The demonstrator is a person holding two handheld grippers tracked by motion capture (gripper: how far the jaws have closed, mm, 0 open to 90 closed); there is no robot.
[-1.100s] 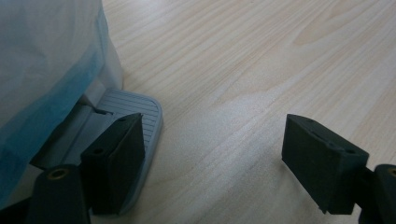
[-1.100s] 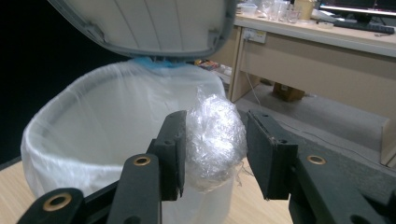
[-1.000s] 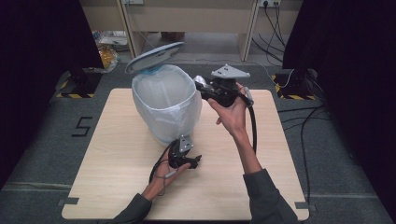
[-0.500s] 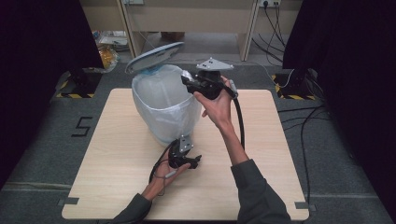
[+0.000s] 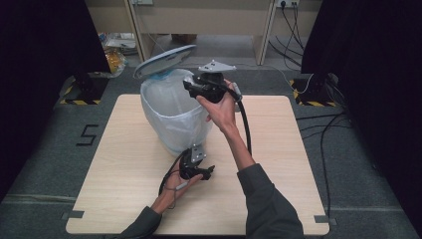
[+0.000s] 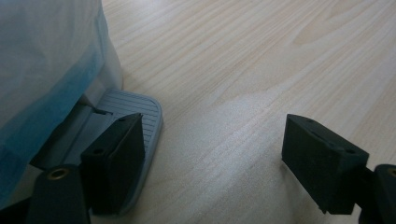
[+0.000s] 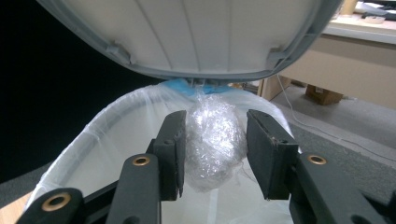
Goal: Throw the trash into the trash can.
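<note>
Crinkly clear plastic wad [image 7: 215, 140] is pinched in the right gripper [image 5: 191, 85], hovering just over the open bin [image 5: 171, 117], right under its raised lid [image 5: 164, 60]. Left of that, down at the bin's foot, the left gripper [image 6: 212, 161] is spread wide, one jaw pressing the pedal [image 6: 128, 116]. Slip off that pedal and the lid probably drops onto the wad before it's let go.

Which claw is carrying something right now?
The right claw, raised over the open bin, is shut on a crumpled plastic ball. The left claw is open, one jaw on the bin's pedal.
</note>
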